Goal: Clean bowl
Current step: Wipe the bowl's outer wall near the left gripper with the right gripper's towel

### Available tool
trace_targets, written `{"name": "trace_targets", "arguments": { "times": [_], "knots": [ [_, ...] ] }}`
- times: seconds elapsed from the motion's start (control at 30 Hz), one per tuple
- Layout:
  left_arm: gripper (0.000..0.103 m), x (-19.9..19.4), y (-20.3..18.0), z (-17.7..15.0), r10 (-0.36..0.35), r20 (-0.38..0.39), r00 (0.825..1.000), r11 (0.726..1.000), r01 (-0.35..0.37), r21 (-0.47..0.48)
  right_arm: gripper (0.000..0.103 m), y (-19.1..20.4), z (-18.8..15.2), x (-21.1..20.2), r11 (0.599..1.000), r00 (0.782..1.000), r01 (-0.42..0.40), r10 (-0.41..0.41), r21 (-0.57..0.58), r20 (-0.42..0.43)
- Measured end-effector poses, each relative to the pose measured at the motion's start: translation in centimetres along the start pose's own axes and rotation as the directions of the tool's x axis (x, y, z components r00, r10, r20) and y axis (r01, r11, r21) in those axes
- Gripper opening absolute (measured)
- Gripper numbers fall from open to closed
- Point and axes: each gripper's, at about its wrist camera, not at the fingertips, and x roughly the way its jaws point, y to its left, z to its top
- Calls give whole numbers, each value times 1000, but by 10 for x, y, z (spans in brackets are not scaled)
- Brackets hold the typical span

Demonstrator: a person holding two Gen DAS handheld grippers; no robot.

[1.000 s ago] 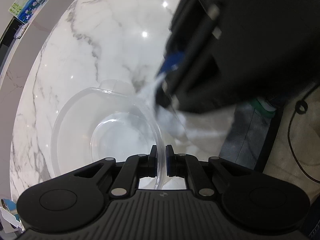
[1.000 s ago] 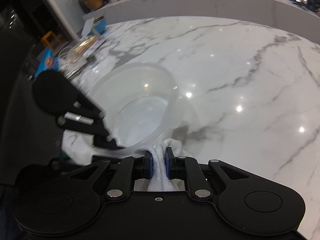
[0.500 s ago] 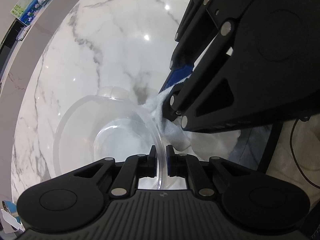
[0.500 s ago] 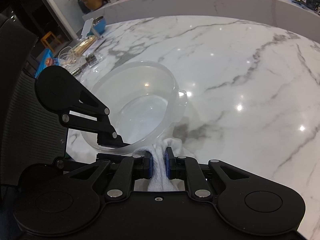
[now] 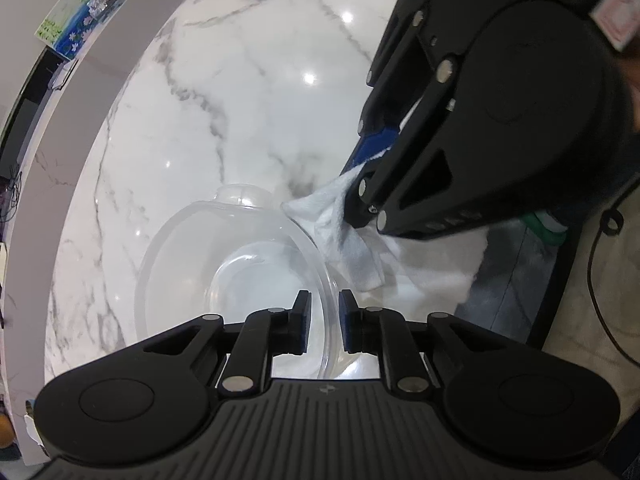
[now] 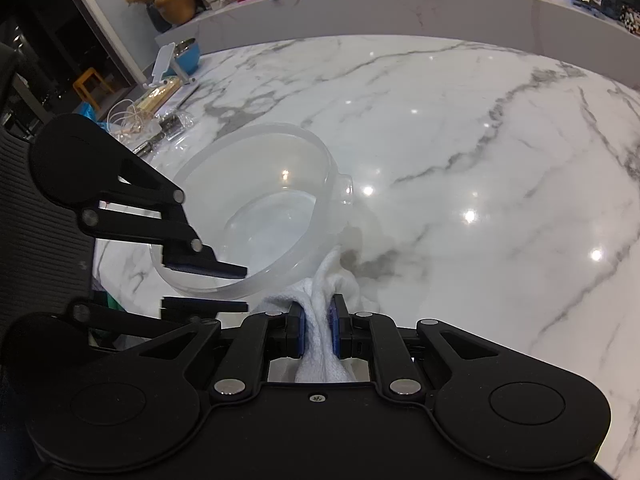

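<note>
A clear plastic bowl (image 5: pixel 224 256) stands upright on the white marble table near its front edge; it also shows in the right wrist view (image 6: pixel 256 208). My left gripper (image 5: pixel 323 322) straddles the bowl's near rim, its jaws slightly apart with a gap on each side of the rim, so it is open. In the right wrist view the left gripper (image 6: pixel 226 284) has one finger above the rim and one below. My right gripper (image 6: pixel 316 326) is shut on a white cloth (image 6: pixel 320 344), which hangs just outside the bowl's right wall (image 5: pixel 344 236).
A table edge runs close to the bowl, with a green object (image 5: pixel 548 224) and floor below. Clutter lies at the table's far left: a blue bowl (image 6: pixel 188 56), a phone stand (image 6: pixel 164 68), glassware and cables (image 6: pixel 132 120). A raised counter (image 6: pixel 400 4) borders the back.
My left gripper's jaws have parted from the bowl's rim, which they pinched before. The right gripper with the cloth has drawn back a little from the bowl's rim.
</note>
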Motion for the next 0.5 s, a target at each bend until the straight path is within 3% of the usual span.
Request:
{"name": "trace_targets", "arguments": {
  "times": [0.27, 0.5],
  "knots": [
    [14, -1, -10, -2, -2, -21, 1000, 997, 4, 71, 11, 9, 9, 17, 1000, 1000, 1, -1, -8, 2],
    [15, 5, -14, 12, -15, -15, 1000, 998, 16, 61, 11, 8, 8, 15, 1000, 1000, 6, -6, -6, 7]
  ]
}}
